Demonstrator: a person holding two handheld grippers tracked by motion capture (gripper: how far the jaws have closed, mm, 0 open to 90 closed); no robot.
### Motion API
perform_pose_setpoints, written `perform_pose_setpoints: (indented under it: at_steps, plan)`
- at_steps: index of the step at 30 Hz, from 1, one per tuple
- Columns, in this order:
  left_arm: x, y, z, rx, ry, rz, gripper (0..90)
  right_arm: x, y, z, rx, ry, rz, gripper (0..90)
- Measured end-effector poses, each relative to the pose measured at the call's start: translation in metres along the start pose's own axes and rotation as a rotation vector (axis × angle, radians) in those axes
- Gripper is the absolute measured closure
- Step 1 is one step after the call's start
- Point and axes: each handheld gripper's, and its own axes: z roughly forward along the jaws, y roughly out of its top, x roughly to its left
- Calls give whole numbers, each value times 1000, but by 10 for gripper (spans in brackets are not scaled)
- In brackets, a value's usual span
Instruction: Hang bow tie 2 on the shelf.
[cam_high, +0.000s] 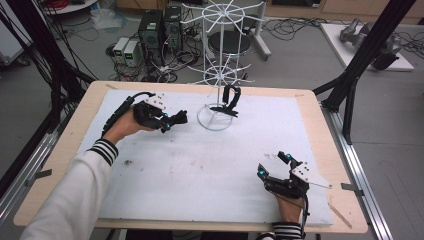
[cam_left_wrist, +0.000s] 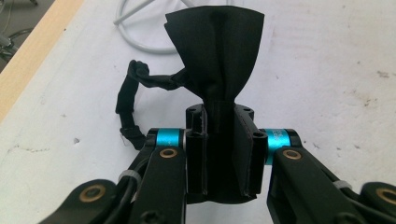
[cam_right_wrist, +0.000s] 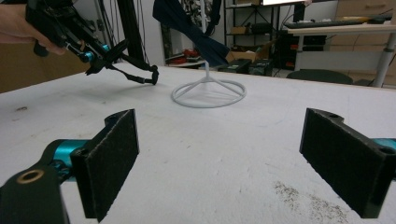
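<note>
Left gripper view: we find the left gripper (cam_left_wrist: 219, 154) clamped on a bow tie (cam_left_wrist: 215, 56) over the mat, beside the rack (cam_high: 218, 65). Right gripper (cam_high: 274, 165) idles, jaws apart. We judge hanging comes next, needing lift and alignment.

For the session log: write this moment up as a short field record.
surface: white mat on a wooden table
left gripper: shut on black bow tie, its strap trailing onto the mat
right gripper: open, empty, low over the mat's near right part
rack: white wire stand at the far middle, another dark item hanging low on it
</note>
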Motion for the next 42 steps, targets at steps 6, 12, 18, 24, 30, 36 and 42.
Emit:
perform_pose_setpoints:
  at_steps: [6, 12, 18, 24, 30, 36, 42]
  plan:
    - [-1, -1, -7, -57, -7, -45, 763, 1, 0, 0, -7, -8, -14, 111]
    - [-1, -2, -17, -126, 3, -121, 763, 3, 0, 0, -3, -13, -22, 111]
    - [-2, -5, -30, -224, 12, -186, 764, 3, -1, 0, -8, -18, -37, 111]
    - [-2, -4, -40, -269, 35, -207, 764, 3, -1, 0, -8, -21, -35, 111]
    - [-2, -2, -45, -338, 25, -246, 765, 3, -1, 0, -9, -21, -39, 111]
    - [-5, 4, -52, -383, 33, -248, 765, 4, -1, 0, -10, -22, -42, 111]
    - [-7, 13, -62, -416, 56, -258, 766, 5, -1, 0, -7, -24, -44, 111]
